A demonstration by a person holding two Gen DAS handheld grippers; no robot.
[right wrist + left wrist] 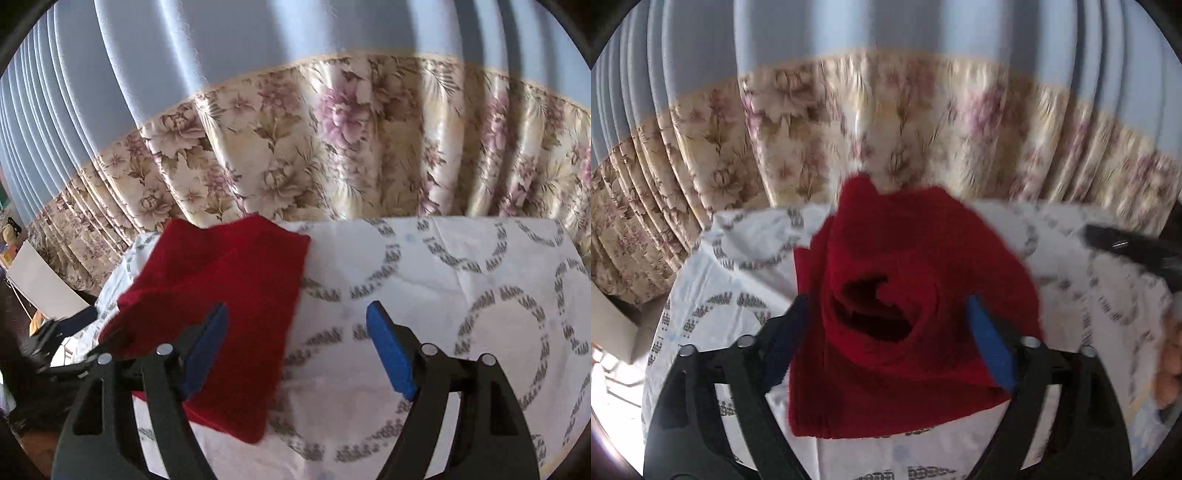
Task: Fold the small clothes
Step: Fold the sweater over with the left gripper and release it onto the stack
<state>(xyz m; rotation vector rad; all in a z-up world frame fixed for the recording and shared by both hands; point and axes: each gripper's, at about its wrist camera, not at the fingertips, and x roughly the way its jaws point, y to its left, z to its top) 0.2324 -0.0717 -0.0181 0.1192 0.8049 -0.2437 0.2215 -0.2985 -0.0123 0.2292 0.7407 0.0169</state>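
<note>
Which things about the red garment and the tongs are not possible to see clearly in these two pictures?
- Left wrist view: red garment is motion-blurred; its type is unclear.
- Left wrist view: right tongs are cut off by the right edge.
- Right wrist view: left tongs are dark at the left edge; garment's near-left part is hidden behind the right tongs.

- Knitted garment [912,332]: deep red throughout, no pattern.
- Cloth over the desk [461,266]: white, printed with grey rings made of small repeated marks.
- Curtain [351,140]: plain pale blue above; cream below, with mauve-pink blooms and brown leaves.
- Right gripper [297,347]: black frame, bright blue fingers [391,354].
</note>
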